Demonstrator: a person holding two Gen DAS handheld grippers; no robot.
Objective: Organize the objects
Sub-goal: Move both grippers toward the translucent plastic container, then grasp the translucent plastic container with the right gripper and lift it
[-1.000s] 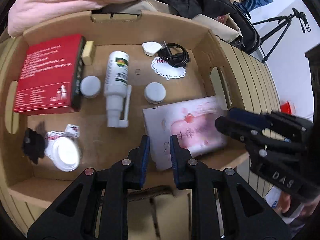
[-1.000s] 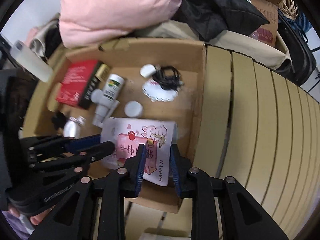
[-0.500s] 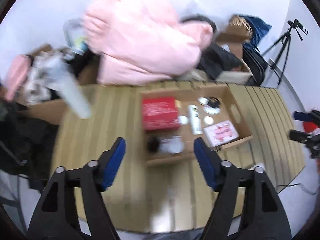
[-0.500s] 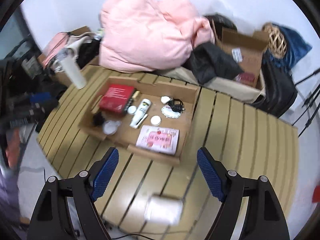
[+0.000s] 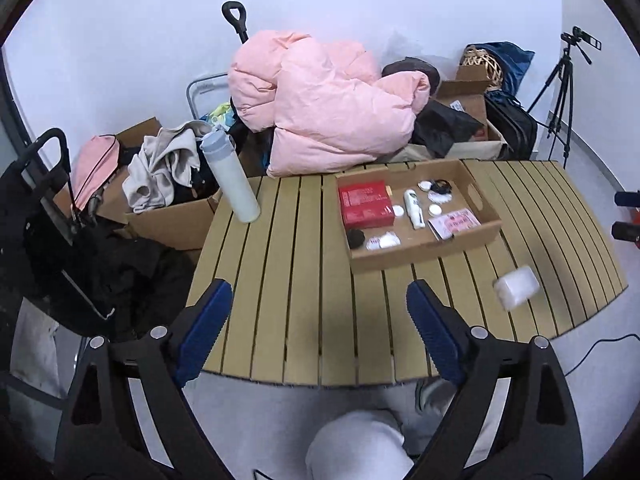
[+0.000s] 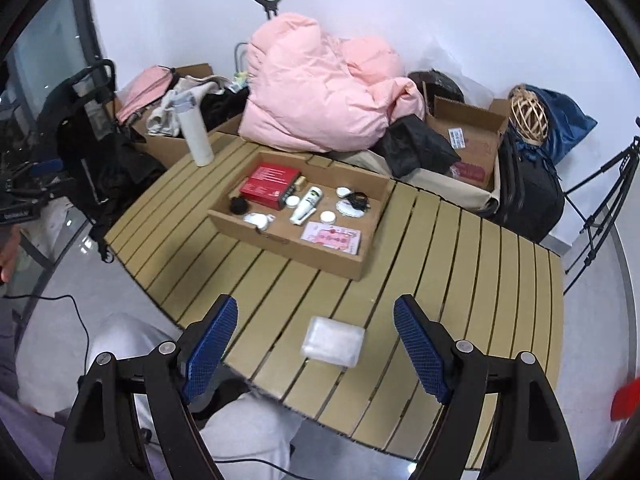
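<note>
A shallow cardboard box sits on the slatted wooden table. Inside lie a red carton, a white spray bottle, a pink card, small white lids and a black cable. A white wrapped packet lies on the table near its front edge. My left gripper hangs high above the table, its jaws opening, with nothing between them. My right gripper stands open and empty above the packet.
A tall white flask stands at the table's far left corner. A pink duvet, boxes, bags and clothes pile up behind. A tripod stands at the right. The person's knee is below the table edge.
Both grippers let go of the pink card, which now lies in the box. They opened wide, rose and pulled far back from the box, bringing the whole table into view.
</note>
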